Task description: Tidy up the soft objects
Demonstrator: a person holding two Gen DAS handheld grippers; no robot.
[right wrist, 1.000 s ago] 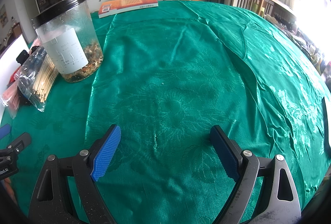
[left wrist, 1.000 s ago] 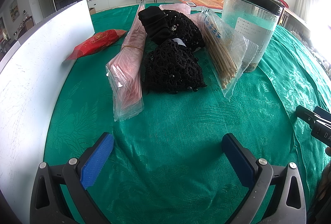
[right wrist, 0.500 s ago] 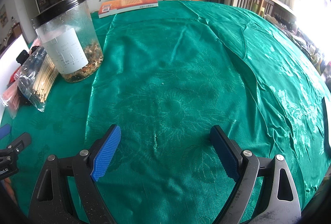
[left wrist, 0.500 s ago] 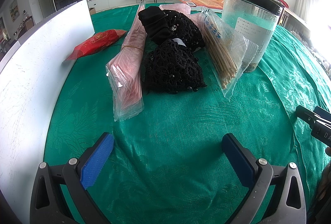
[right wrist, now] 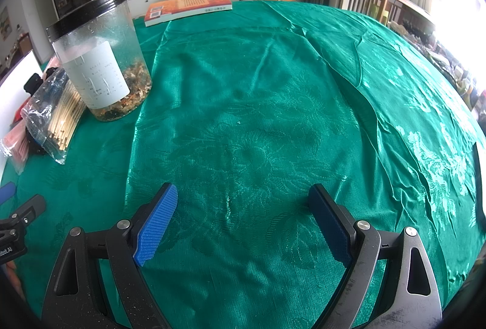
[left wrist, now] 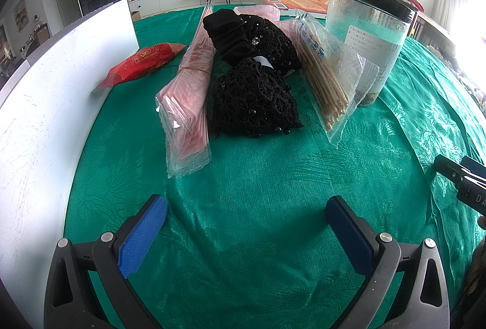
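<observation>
Black lace items (left wrist: 255, 98) unmoved since a second ago | left gripper (left wrist: 246, 225), right gripper (right wrist: 240, 222) both spread, empty | sorting probably not begun

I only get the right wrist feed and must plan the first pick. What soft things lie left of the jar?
Observer: Two black lace fabric bundles lie between a pink packet stack and the bag of sticks.
Operator: Anything else near the white board?
Observer: A red packet lies beside the white board.
Operator: Is the left gripper holding anything?
Observer: No, the left gripper is open over bare green cloth, short of the bundles.
</observation>
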